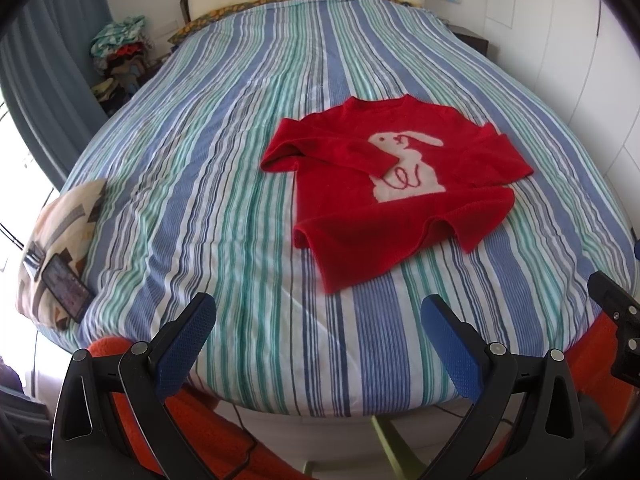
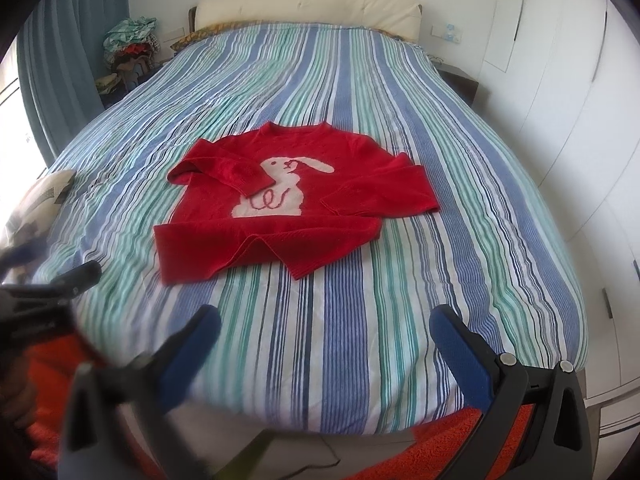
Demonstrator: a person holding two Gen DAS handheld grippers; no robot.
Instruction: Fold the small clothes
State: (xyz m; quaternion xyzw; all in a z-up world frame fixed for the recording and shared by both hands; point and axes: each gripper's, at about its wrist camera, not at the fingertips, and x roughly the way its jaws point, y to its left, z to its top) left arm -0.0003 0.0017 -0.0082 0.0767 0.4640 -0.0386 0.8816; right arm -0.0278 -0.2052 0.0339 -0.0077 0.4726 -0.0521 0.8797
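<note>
A small red sweater (image 1: 360,208) with a cream rabbit on its chest lies face up on the striped bed cover (image 1: 200,184). It also shows in the right wrist view (image 2: 280,236). Its left sleeve is folded across the rabbit and the right sleeve lies over the body; the hem is rumpled. My left gripper (image 1: 318,320) is open and empty, above the bed's near edge, short of the sweater's hem. My right gripper (image 2: 326,330) is open and empty, also at the near edge, below the sweater.
A patterned cushion (image 1: 60,248) with a phone (image 1: 66,294) on it sits at the bed's left edge. A pile of clothes (image 1: 120,52) stands at the far left by the curtain. White wardrobes (image 2: 580,120) line the right side. Orange fabric (image 1: 224,440) lies below the bed's foot.
</note>
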